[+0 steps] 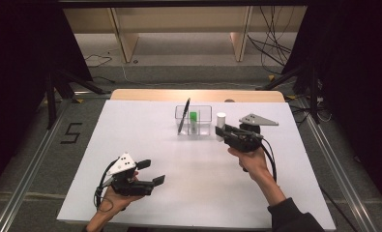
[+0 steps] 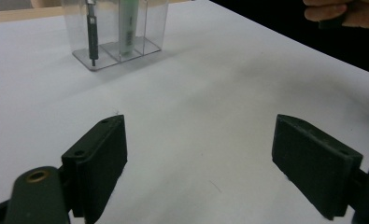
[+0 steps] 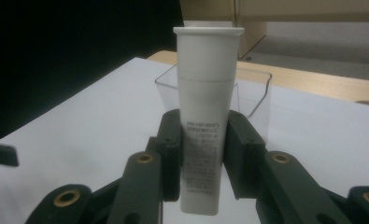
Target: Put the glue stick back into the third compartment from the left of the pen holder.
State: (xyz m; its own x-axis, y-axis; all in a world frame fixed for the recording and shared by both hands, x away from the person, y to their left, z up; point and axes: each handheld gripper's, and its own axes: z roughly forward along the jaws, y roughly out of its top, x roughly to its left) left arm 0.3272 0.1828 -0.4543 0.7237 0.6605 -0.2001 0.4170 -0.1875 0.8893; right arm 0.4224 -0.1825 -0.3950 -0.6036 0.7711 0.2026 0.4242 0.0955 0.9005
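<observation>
My right gripper [image 3: 202, 140] is shut on a white tube [image 3: 205, 116] with small print, held upright with its cap on top. In the high view that gripper [image 1: 222, 131] holds the white tube [image 1: 220, 124] just right of a clear plastic organizer [image 1: 193, 120]. The organizer [image 2: 117, 28] holds a black pen [image 2: 92, 32] and a green tube [image 2: 128, 28] in separate compartments. My left gripper [image 1: 152, 172] stands open low over the white table [image 1: 130, 125] at the front left, its jaws [image 2: 201, 163] wide apart with nothing between them.
The white table surface lies on a wooden top [image 1: 145, 94]. Black stand legs [image 1: 53, 92] and cables [image 1: 271, 43] lie on the floor beyond it. A person's hand [image 2: 341, 11] shows at the upper right of the left gripper view.
</observation>
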